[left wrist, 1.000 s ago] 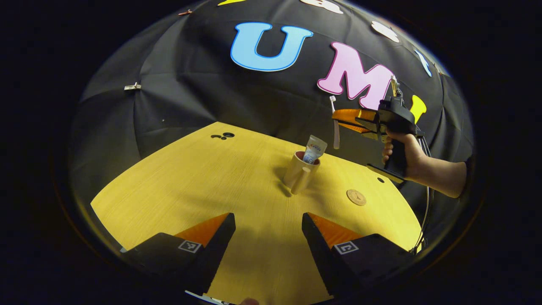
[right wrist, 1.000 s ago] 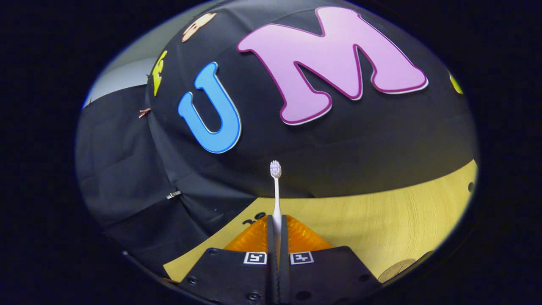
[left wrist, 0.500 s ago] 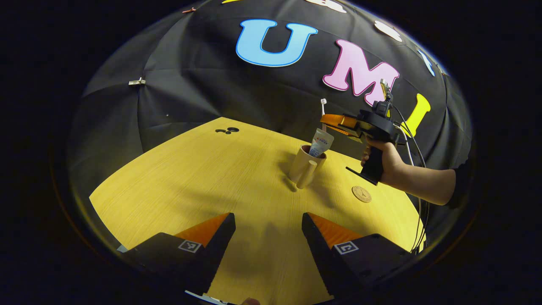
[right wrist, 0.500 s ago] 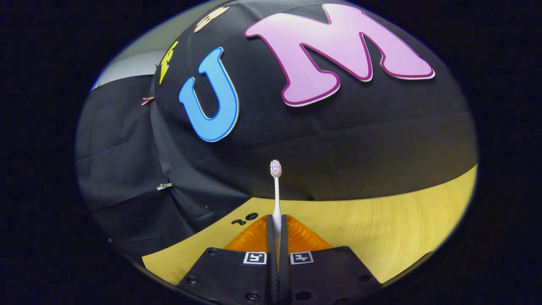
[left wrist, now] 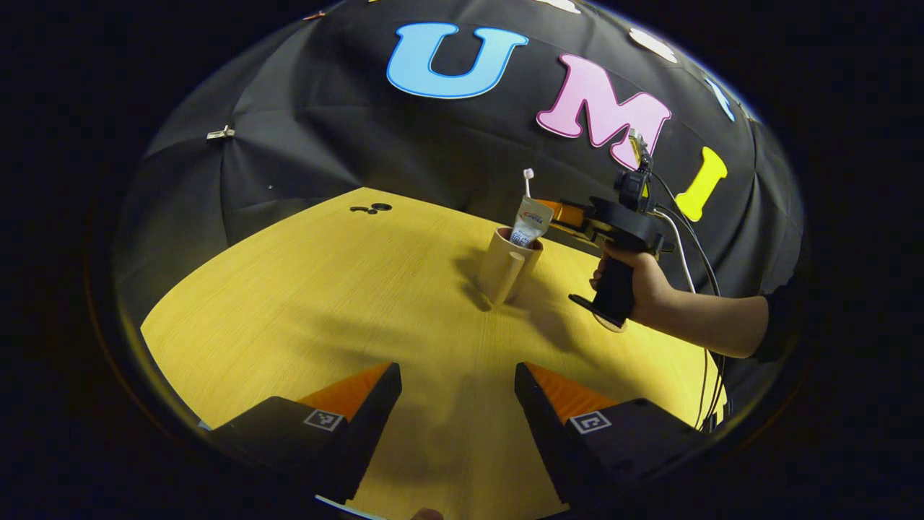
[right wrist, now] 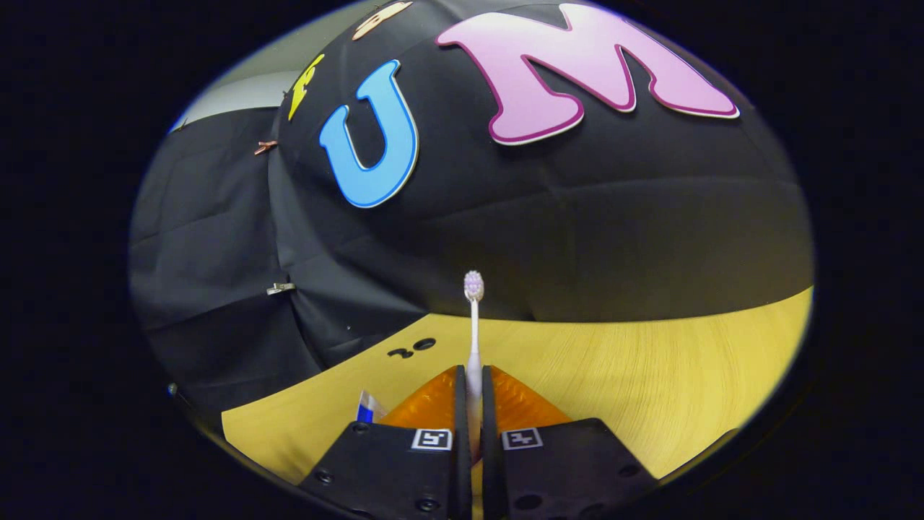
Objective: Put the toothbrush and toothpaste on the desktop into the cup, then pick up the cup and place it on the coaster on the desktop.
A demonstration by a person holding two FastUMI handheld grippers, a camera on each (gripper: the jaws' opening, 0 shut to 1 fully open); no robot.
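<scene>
A tan cup (left wrist: 503, 266) stands upright on the yellow desktop (left wrist: 325, 289), with the toothpaste tube (left wrist: 530, 219) leaning inside it. My right gripper (left wrist: 567, 214) hovers level just right of the cup's rim, shut on the white toothbrush. The brush head (left wrist: 528, 173) points up behind the tube; its lower end is hidden. In the right gripper view the toothbrush (right wrist: 473, 339) stands upright between the right gripper's (right wrist: 471, 379) closed fingers, and a corner of the toothpaste tube (right wrist: 368, 408) peeks in at lower left. My left gripper (left wrist: 458, 379) is open and empty, low over the near desktop.
The round coaster (left wrist: 615, 326) lies right of the cup, mostly covered by the right gripper's handle and the hand (left wrist: 639, 285) holding it. Small black holes (left wrist: 372, 209) mark the desktop's far left. A cable (left wrist: 696, 253) trails from the right gripper.
The right gripper carried the toothbrush left and down, from well right of the cup to just over its rim. Its handle now covers the coaster. The left gripper stayed put.
</scene>
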